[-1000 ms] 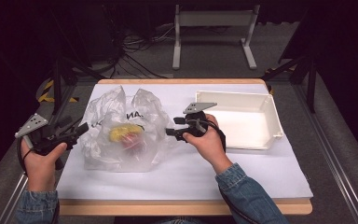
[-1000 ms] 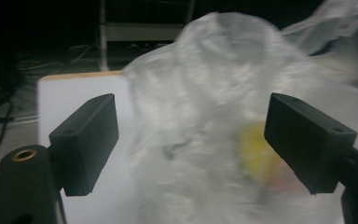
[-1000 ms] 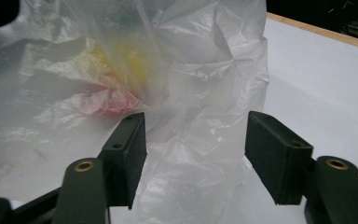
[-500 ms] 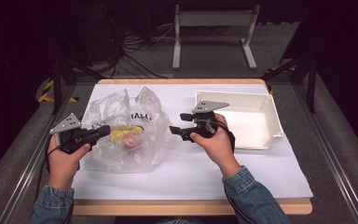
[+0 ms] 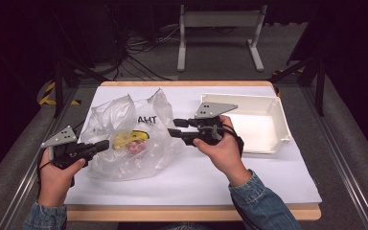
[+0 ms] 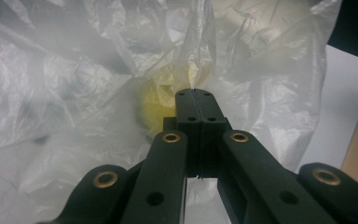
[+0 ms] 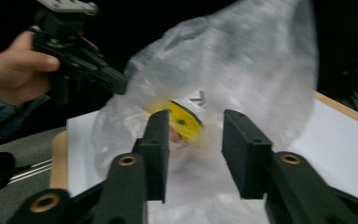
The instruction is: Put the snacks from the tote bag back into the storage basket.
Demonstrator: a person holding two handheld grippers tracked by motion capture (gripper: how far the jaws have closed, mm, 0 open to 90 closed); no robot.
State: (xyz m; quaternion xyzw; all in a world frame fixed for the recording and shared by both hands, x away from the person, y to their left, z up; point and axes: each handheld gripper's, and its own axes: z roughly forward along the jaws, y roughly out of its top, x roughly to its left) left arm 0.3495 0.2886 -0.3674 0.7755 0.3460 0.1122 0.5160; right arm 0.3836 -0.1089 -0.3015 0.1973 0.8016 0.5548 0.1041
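A: Where does the left gripper (image 5: 103, 144) stand?

B: Its jaws are pressed flat together, no gap between them. In the left gripper view the tips lie right against the clear plastic bag (image 6: 98, 84). Whether a fold of film is pinched between them I cannot tell; the seam looks closed on itself. Straight past the tips, inside the bag, sits a blurred yellow thing (image 6: 161, 105).

A: And the right gripper (image 5: 173, 132)?

B: Its jaws have just been closing, yet a plain gap is left between the two pads. In the right gripper view nothing lies between them; the bag (image 7: 223, 84) stands beyond the tips, and the yellow thing (image 7: 182, 122) shows through the film just past the left-hand pad. The pads press on nothing.

A: So the bag is between the two grippers?

B: Yes. From the high view the bag (image 5: 129, 139) rests on the white sheet of the desk (image 5: 172, 213), with the left jaws at its near-left edge and the right jaws just off its right edge, pointing at it. The yellow thing (image 5: 130, 138) lies inside, just ahead of the left tips.

A: Anything behind the right hand (image 5: 223, 148)?

B: A white tray (image 5: 278, 120), on the far side from the jaws, apart from the bag.
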